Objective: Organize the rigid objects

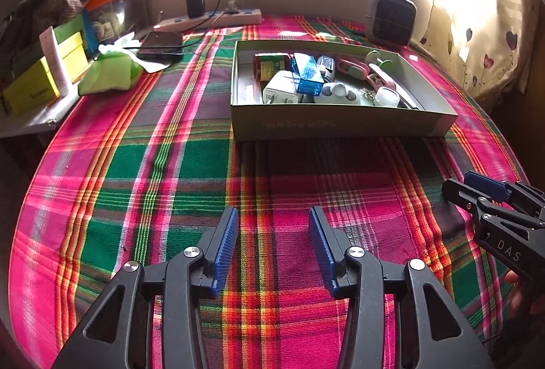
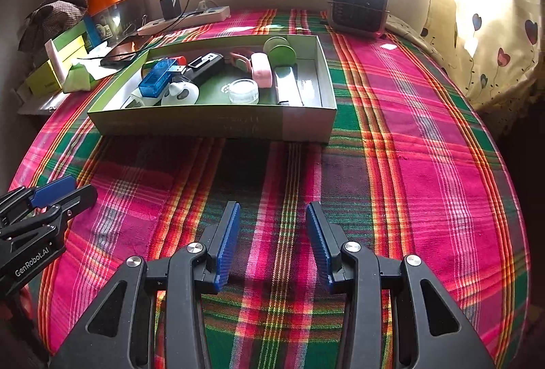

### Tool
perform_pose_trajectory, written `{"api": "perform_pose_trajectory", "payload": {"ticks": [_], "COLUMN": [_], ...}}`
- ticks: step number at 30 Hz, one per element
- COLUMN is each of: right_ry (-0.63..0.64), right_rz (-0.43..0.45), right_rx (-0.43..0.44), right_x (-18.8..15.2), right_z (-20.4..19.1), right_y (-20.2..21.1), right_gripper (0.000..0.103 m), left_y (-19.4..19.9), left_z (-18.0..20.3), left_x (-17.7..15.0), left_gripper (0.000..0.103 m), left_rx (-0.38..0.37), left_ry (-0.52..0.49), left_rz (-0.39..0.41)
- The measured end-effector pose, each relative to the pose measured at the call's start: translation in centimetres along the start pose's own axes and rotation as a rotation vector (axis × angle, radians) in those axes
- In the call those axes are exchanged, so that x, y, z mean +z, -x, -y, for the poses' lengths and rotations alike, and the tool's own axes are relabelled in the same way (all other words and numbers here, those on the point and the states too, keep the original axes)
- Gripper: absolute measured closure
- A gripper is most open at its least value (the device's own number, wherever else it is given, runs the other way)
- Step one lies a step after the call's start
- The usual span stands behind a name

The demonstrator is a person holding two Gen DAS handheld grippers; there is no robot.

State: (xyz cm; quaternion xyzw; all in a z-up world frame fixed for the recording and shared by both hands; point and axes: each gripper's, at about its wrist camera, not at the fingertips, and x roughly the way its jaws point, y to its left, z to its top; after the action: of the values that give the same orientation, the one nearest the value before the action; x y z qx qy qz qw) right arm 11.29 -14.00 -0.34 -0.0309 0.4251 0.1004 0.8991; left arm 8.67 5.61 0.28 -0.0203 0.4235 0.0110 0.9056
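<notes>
Two grippers hang over the plaid bedspread [image 1: 143, 171], each with its blue pads apart and nothing between them: the left gripper [image 1: 272, 246] near the middle of the bed, the right gripper [image 2: 272, 243] just to its right, both well short of the box. No earlier view is there to compare.

The task's things all lie in the shallow green cardboard box [image 2: 211, 124], which sits on the far half of the bed with its long axis running left to right. It looks as if the loose pieces have been gathered there so they stay together. At its left end a clear blue case [image 2: 156, 79] lies tilted across other items, its long axis running from near-left to far-right. Beside it rests a white earbud case [image 2: 180, 93], and behind that a black stick-shaped device [image 2: 204, 62] pointing far-right. In the middle sits a small clear glass jar [image 2: 243, 91], upright with its mouth up. A pink oblong case [image 2: 262, 69] lies just behind it, a green round lid [image 2: 279, 49] leans against the far wall, and a flat silvery bar [image 2: 287, 84] lies along the right end, pointing near to far.

Judging by the empty hands and full box, the gathering seems nearly or wholly done.
</notes>
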Motion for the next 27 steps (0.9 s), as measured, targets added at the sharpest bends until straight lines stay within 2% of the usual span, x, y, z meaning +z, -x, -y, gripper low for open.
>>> {"api": "perform_pose_trajectory", "payload": {"ticks": [1, 4, 10, 14, 27], "right_ry": [0.002, 0.007, 0.007, -0.007, -0.014], "right_rz": [-0.001, -0.002, -0.004, -0.011, -0.012], "right_rx": [-0.004, -0.007, -0.019, -0.038, -0.04], "right_x": [0.0, -0.1, 0.0, 0.2, 0.2], "right_z": [0.0, -0.1, 0.1, 0.4, 0.6], "right_y": [0.0, 0.0, -0.2, -0.4, -0.5], "right_gripper": [0.061, 0.05, 0.047, 0.036, 0.033], "left_y": [0.0, -0.1, -0.3, -0.3, -0.4], "left_z": [0.2, 0.6, 1.0, 1.1, 1.1], "left_x": [-0.1, 0.0, 0.2, 0.2, 0.2], "left_gripper": [0.06, 0.057, 0.052, 0.052, 0.051], "left_rx": [0.008, 0.031, 0.052, 0.063, 0.062], "left_ry": [-0.004, -0.014, 0.007, 0.018, 0.022], "left_rz": [0.002, -0.001, -0.004, -0.004, -0.004]}}
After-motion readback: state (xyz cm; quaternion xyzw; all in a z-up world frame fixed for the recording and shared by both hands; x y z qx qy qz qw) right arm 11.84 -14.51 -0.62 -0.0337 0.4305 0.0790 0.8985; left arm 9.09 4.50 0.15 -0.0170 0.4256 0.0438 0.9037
